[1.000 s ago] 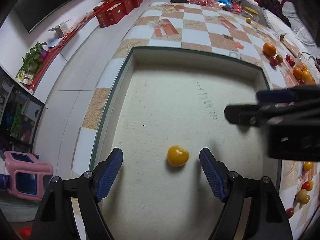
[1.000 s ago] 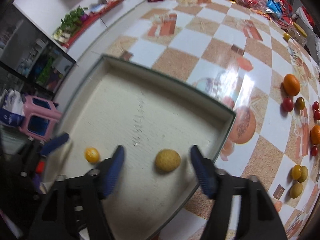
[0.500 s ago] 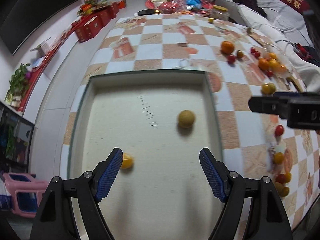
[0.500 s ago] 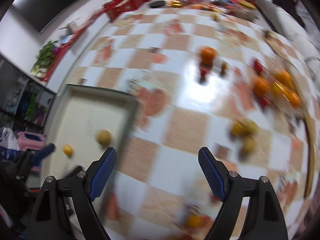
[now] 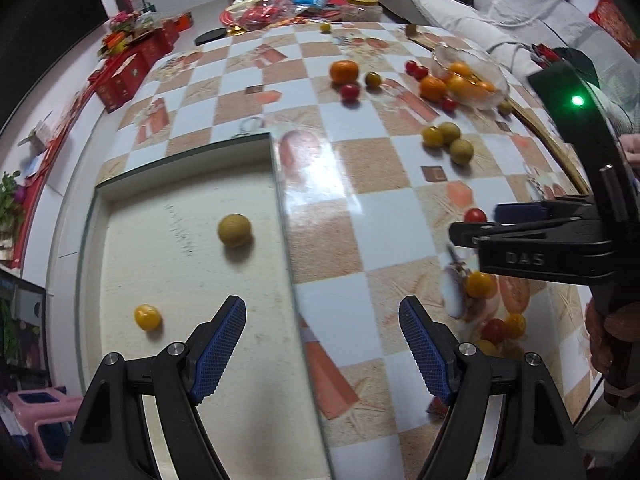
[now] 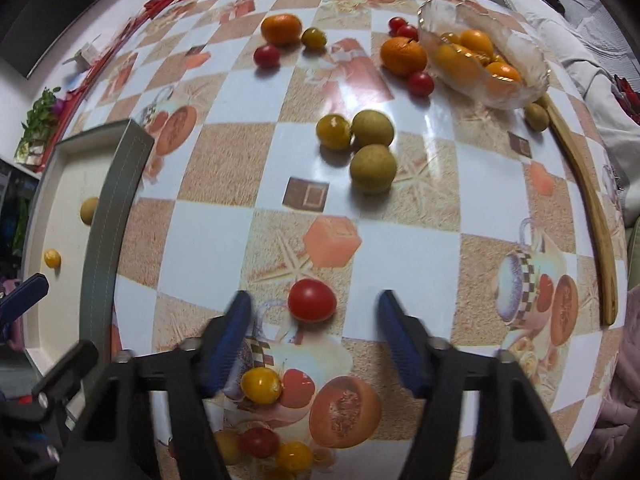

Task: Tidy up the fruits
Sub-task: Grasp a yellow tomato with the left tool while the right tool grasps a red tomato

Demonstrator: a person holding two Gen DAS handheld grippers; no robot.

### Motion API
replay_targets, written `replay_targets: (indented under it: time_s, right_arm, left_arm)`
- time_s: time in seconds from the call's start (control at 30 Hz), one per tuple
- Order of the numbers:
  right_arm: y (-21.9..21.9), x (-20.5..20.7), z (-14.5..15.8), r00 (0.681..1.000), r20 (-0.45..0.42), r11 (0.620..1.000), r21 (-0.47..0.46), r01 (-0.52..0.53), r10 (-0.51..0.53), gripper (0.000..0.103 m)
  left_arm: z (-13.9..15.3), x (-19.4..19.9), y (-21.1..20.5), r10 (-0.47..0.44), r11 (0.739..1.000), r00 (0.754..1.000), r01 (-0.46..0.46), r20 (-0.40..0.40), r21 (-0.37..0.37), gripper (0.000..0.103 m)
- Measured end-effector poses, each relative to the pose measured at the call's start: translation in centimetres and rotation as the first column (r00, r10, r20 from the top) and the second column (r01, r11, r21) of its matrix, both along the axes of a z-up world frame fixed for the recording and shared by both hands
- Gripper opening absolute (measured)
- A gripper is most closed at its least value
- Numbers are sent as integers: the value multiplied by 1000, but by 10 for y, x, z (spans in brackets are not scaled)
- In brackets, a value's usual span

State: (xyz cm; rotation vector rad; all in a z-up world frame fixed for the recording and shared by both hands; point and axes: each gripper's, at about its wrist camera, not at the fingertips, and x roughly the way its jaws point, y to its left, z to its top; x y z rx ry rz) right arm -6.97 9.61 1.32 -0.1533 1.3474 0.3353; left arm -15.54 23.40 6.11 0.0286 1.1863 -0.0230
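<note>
red tomato (image 6: pixel 312 300) on the checkered table (image 6: pixel 224 240), between the right gripper (image 6: pixel 314 320) pads, not touched; jaws closing. just behind the pads, a yellow tomato (image 6: pixel 260 385). farther off, two tan fruits (image 6: pixel 373 168) and a yellow one touching in a cluster; beyond, oranges beside a glass bowl (image 6: pixel 520 92) holding more. at left, a tray (image 5: pixel 276 184) with a tan fruit (image 5: pixel 234 230) and a small yellow one (image 5: pixel 147 317), well apart. left gripper (image 5: pixel 322 352) wide apart, empty, straddling the tray's right wall.
</note>
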Motion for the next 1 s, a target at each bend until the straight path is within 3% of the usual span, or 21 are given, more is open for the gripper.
replay_targets:
  time_s: [0.13, 0.27, 0.67, 0.9, 1.0]
  right_arm:
    - [6, -2, -2, 999, 34, 998, -41, -40, 41, 46]
    - [3, 0, -2, 997, 52, 997, -59, -57, 60, 23]
    - [-59, 6, 4, 997, 72, 997, -75, 31, -26, 23]
    - [-82, 7, 5, 996, 62, 997, -41, 68, -65, 23]
    - [-85, 5, 5, 996, 65, 997, -32, 66, -64, 23]
  left_arm:
    - [-5, 0, -13, -24, 1000, 1000, 24, -16, -11, 80]
    - [-9, 4, -26, -42, 999, 999, 41, -27, -29, 80]
    - [-24, 29, -85, -157, 985, 986, 153, -50, -81, 80]
    - [-44, 40, -104, -167, 984, 978, 158, -127, -81, 79]
    - [-48, 40, -108, -160, 987, 976, 153, -146, -56, 69]
